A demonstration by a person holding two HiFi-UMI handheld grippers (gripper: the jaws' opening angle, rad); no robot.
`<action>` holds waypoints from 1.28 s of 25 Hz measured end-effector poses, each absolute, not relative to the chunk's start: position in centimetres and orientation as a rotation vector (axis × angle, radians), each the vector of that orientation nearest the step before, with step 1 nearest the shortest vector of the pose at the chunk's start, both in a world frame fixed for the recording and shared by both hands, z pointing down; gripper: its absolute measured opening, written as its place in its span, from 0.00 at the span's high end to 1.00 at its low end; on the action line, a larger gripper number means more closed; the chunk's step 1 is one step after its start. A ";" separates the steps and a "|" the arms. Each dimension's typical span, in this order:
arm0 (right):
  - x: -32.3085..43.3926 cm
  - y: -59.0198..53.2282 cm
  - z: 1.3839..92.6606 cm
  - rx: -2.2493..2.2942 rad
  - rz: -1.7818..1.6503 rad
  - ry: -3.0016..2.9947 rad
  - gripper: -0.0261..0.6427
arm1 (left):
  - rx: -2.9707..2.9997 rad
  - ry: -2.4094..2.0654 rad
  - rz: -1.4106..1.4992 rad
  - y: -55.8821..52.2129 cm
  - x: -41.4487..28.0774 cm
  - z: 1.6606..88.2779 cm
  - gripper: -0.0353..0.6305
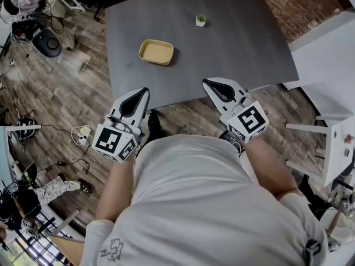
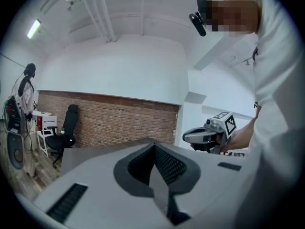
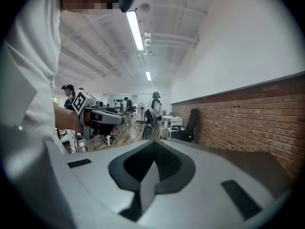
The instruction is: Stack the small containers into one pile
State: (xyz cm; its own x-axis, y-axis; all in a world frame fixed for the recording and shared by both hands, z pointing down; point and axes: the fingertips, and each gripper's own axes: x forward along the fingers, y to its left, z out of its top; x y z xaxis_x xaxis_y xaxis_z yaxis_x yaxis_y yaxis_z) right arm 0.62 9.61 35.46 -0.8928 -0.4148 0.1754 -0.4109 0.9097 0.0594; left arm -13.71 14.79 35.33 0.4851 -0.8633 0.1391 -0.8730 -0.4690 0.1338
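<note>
A shallow yellow container with rounded corners sits on the dark grey table, left of its middle. Whether it is one piece or several nested, I cannot tell. Both grippers are held close to my body at the table's near edge, well short of the container. My left gripper is shut and empty, as its own view shows. My right gripper is shut with nothing in it. Each gripper view looks out into the room and catches the other gripper, not the container.
A tiny potted plant stands near the table's far edge. A brick wall runs behind the table. White furniture is at my right, and cables and gear lie on the wood floor at left.
</note>
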 end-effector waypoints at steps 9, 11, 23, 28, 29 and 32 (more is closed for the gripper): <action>5.7 13.6 34.2 0.581 -0.093 -2.938 0.95 | 2.530 -1.598 0.114 18.5 -9.1 33.6 0.93; 6.3 14.3 33.8 0.578 -0.090 -2.951 0.95 | 2.526 -1.604 0.111 19.4 -8.4 32.9 0.93; 8.0 18.6 32.2 0.586 -0.110 -2.976 0.95 | 2.509 -1.623 0.107 25.2 -7.7 31.5 0.93; 8.2 20.1 32.3 0.594 -0.120 -2.971 0.95 | 2.483 -1.667 0.081 27.1 -8.4 31.3 0.93; 8.2 20.2 32.3 0.597 -0.128 -2.968 0.95 | 2.475 -1.675 0.076 27.4 -8.6 31.4 0.93; 8.4 20.4 32.4 0.604 -0.119 -2.966 0.95 | 2.459 -1.690 0.062 27.9 -8.9 31.7 0.93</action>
